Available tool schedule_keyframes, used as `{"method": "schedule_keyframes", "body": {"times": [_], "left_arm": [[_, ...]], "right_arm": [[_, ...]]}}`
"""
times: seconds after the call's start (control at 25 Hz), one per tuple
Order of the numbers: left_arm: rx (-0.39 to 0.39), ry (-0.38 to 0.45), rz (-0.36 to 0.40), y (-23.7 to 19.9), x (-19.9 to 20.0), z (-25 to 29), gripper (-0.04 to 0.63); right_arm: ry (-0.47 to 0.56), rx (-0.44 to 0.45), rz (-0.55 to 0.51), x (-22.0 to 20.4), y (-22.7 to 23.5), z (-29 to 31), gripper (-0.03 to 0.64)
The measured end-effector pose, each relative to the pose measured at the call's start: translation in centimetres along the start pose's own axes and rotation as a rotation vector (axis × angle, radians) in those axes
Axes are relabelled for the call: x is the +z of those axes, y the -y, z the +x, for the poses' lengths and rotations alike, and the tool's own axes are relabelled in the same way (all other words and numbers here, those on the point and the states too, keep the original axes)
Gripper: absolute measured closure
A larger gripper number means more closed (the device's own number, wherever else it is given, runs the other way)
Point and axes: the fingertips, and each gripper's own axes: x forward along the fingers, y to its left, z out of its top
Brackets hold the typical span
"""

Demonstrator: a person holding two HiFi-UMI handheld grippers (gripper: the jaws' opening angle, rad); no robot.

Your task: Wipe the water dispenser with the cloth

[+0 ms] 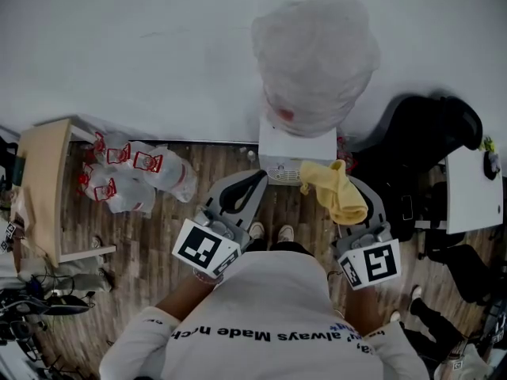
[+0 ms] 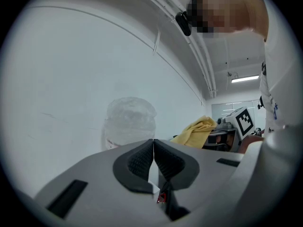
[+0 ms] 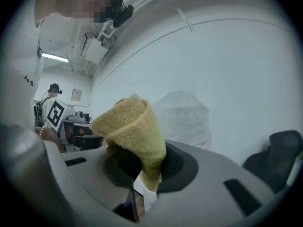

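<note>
Cloth (image 3: 137, 131), one, in right gripper (image 3: 150, 167), left gripper (image 2: 154, 155) closed, one water dispenser (image 1: 301, 153)

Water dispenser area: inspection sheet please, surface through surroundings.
Surface: wood-look floor.
Job's things: water dispenser against the wall, its bottle under plastic wrap; yellow cloth held near it.
Clutter: clear bags with red print on the floor, left of the dispenser.
Grippers: left gripper shut, empty; right gripper shut on the yellow cloth.
Cables: dark leads on the floor, far left.
Surroundings: white wall; black chair at right; wooden desk at left.
</note>
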Motion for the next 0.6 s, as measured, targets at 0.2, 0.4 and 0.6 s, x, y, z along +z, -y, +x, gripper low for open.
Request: {"method": "schedule_keyframes", "body": {"times": [0.2,0.4,0.6], "left_arm": [[0.002,0.000,-0.006,-0.2,-0.2,-0.4,0.575],[0.000,-0.001,-0.013,-1.1,0.1,-1.0,0.575],[-0.002,0.002,-0.011,-1.5,0.1,-1.7,0.575]], "right_arm": [[-0.004,0.001,-0.001,-0.1,-0.3,0.0,0.549],[-0.005,0.000,-0.008,0.4,-1.1,0.7,0.549],[-0.002,0.000,-0.014,0.5,-2.0,1.0,0.549]]}}
